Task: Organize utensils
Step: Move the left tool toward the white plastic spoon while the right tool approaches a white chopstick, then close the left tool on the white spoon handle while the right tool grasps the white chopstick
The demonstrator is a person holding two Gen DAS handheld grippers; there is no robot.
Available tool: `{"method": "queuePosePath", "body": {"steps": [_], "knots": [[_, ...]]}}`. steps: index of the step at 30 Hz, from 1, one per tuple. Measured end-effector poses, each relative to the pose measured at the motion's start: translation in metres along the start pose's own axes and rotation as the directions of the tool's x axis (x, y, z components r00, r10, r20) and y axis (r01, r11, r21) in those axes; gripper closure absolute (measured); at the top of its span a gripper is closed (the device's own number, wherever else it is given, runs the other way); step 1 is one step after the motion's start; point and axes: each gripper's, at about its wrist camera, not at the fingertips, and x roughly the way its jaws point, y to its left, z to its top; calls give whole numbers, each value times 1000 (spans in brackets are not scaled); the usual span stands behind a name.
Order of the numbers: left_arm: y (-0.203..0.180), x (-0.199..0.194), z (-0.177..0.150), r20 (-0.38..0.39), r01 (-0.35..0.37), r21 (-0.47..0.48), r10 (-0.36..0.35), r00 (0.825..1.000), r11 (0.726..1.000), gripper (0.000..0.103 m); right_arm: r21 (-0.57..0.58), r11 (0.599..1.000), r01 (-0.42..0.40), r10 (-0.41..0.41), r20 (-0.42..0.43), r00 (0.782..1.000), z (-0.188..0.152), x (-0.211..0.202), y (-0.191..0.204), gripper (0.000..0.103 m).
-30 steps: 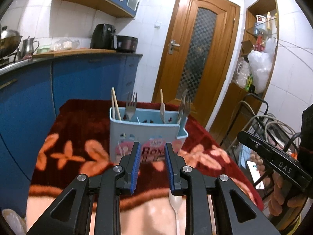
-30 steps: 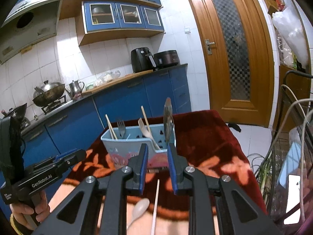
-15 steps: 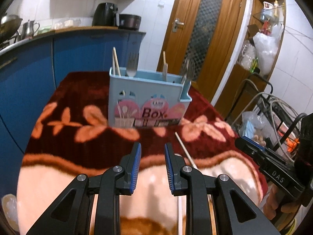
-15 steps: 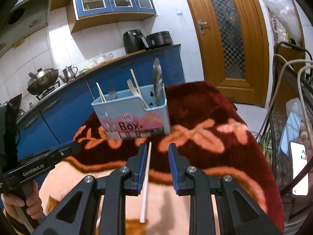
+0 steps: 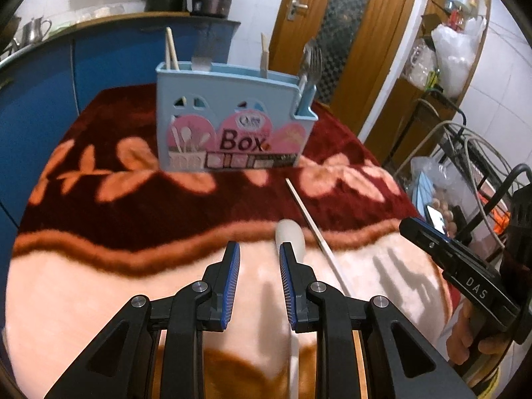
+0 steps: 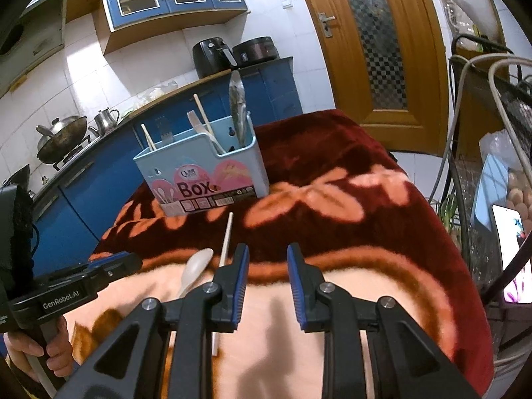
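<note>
A light blue utensil box (image 5: 232,116) labelled "Box" stands on a red and peach floral blanket (image 5: 133,206), with forks, chopsticks and a wooden piece upright in it. In front of it lie a white spoon (image 5: 292,236) and a single pale chopstick (image 5: 312,222). My left gripper (image 5: 257,256) hovers low over the blanket just left of the spoon's bowl, open with nothing between its fingers. In the right wrist view the box (image 6: 206,166), spoon (image 6: 196,269) and chopstick (image 6: 226,236) lie left of my right gripper (image 6: 267,256), which is open and holds nothing.
Blue kitchen cabinets (image 6: 99,179) with a wok and kettle run along the left. A wooden door (image 6: 382,50) stands behind the table. On the right, a wire rack (image 6: 482,199) with cables and a phone stands close to the table's edge. A hand (image 6: 40,349) grips the left tool.
Both grippers have sunk and tipped down toward the blanket. The box has risen in both views, and the spoon and chopstick now lie close to the fingertips.
</note>
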Motion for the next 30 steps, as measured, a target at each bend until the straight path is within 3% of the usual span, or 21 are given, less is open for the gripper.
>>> {"method": "queuePosePath", "body": {"steps": [11,18,28,30], "knots": [[-16,23,-6,-119,3,56,4,993,998,78,35,999,9,-9,-16,1000,-5,1,-21,75],[-24,34,-6,-202,51,57,-39,979,997,78,56,998,-2,3,-24,1000,-6,3,-28,74],[-34,53,-3,-285,26,122,10,958,992,80,73,997,1,0,-21,1000,-8,1,-35,74],[-35,56,0,-301,28,130,12,954,991,84,74,997,0,2,-21,1000,-7,1,-34,74]]}}
